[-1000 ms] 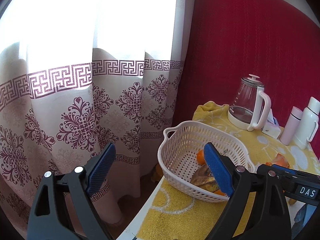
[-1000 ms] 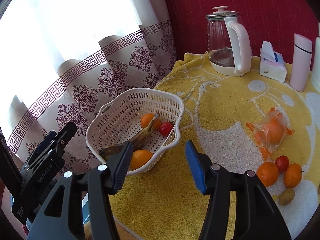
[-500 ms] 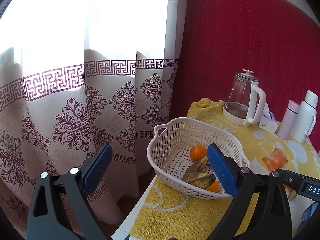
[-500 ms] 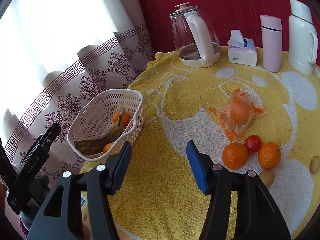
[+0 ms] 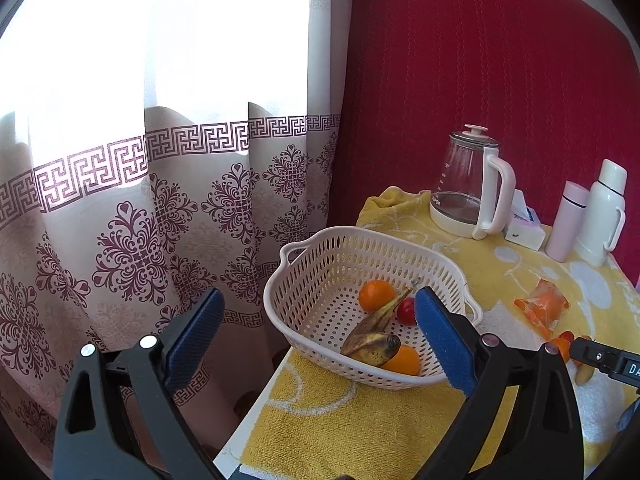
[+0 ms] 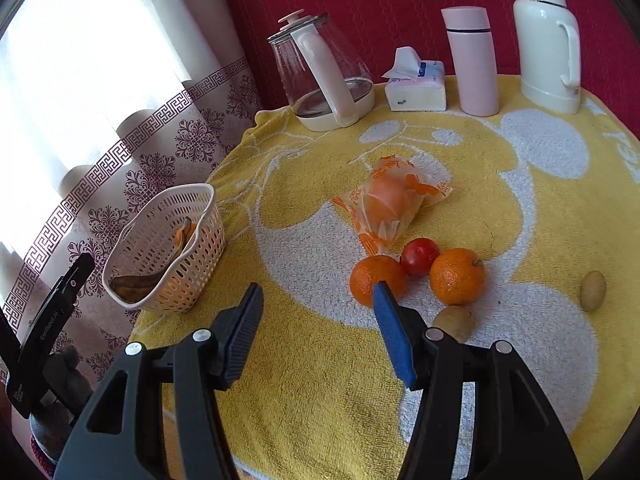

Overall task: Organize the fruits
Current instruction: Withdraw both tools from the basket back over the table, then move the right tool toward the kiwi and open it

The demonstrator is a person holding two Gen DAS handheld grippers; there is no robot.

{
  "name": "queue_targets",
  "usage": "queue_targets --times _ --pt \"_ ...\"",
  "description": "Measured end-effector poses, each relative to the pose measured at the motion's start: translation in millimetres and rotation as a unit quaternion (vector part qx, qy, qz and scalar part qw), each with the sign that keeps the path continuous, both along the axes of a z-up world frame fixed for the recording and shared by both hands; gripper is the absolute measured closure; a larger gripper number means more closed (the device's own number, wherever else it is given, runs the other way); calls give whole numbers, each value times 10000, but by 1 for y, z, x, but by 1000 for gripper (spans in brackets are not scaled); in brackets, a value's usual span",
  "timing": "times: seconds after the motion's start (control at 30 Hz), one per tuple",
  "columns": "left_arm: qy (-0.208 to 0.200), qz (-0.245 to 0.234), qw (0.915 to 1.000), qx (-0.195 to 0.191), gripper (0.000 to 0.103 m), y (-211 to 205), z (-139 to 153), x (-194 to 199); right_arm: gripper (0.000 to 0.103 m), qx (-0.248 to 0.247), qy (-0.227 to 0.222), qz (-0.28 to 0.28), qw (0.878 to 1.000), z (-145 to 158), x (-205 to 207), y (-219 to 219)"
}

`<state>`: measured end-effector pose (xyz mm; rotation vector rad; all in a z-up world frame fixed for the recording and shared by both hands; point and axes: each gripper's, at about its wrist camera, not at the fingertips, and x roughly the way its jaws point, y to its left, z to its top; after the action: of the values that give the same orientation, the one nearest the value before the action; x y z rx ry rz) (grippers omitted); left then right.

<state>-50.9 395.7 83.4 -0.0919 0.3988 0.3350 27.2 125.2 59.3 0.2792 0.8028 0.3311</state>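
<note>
Only from right wrist, two kiwis [image 6: 454,323] beside wide-open, empty right hand-held gripper [image 6: 316,320].

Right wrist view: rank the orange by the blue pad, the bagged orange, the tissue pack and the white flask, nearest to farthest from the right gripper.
From the right gripper:
1. Orange, touching the blue pad's tip in the image, just right of centre.
2. Bagged orange, mid-table, straight ahead.
3. Tissue pack, at the back by the kettle.
4. White flask, back right corner.
</note>
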Motion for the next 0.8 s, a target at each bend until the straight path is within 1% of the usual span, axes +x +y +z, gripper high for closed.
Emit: queue_targets --times 0.2,0.4,0.6,0.8 --pt "17 -72 10000 57 6 -8 0 -1 46 -10 45 -271 9996 -6 -7 -28" --pt "57 -161 9998 120 6 -15 -2 0 46 -12 119 -730 9973 -15 -15 -69" --pt "94 -305 9993 208 6 -27 -2 -1 46 -25 180 -1219 9924 -22 -22 -110" --pt "146 -463 9984 302 6 -40 -3 0 46 -169 247 -1738 9843 -27 -25 -144"
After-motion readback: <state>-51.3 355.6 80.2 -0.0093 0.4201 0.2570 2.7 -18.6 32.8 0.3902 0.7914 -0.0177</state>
